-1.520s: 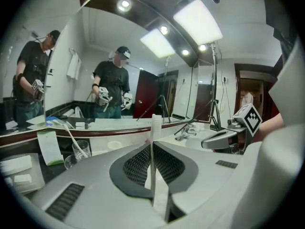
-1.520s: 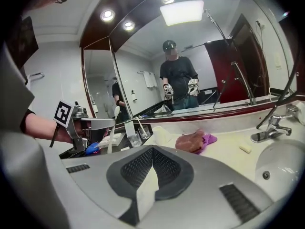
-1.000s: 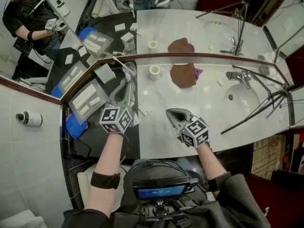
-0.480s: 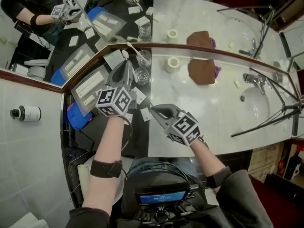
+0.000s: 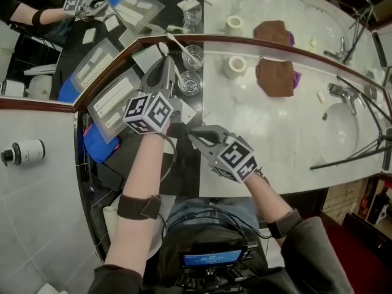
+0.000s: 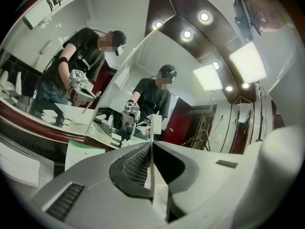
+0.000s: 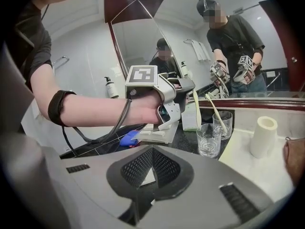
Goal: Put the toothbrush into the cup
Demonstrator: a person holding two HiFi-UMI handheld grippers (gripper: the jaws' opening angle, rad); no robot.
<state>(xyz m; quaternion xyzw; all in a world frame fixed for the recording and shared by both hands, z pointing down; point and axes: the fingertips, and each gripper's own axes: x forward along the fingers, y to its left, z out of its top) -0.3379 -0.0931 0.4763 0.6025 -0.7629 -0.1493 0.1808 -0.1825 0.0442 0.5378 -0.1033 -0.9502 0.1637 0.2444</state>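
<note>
While clenched in the left tongs (image 5: 165,65), toothbrush (image 6: 152,147): upright, crosswise between the pads, shaft showing above and below the grip; not yet in any glass.
Cup (image 5: 190,83): clear glass, empty by the look of it, on the counter (image 5: 275,133) just beyond the tip of the left tongs; near the brush, no contact visible.
Second glass (image 5: 193,57): just behind the cup, at the foot of the mirror (image 5: 263,8), with a pale brush leaning in it.
Right tongs (image 5: 192,135): clenched on nothing, near the seam of black and white stone.
Step in hand: probably bringing the brush to the cup; insertion not yet done.
Next move: likely raising the lower end over the rim, centring above the mouth, lowering, then releasing; a light glass, easily knocked over by a careless entry.
Surface: white marble at right, black stone at left; clear packets (image 5: 113,103), white roll (image 5: 234,66), brown cloth (image 5: 275,77), sink (image 5: 346,127) with tap (image 5: 335,92).
Room: bathroom, wide brown-framed mirror, tiled wall at left, ceiling spotlights in reflection.
</note>
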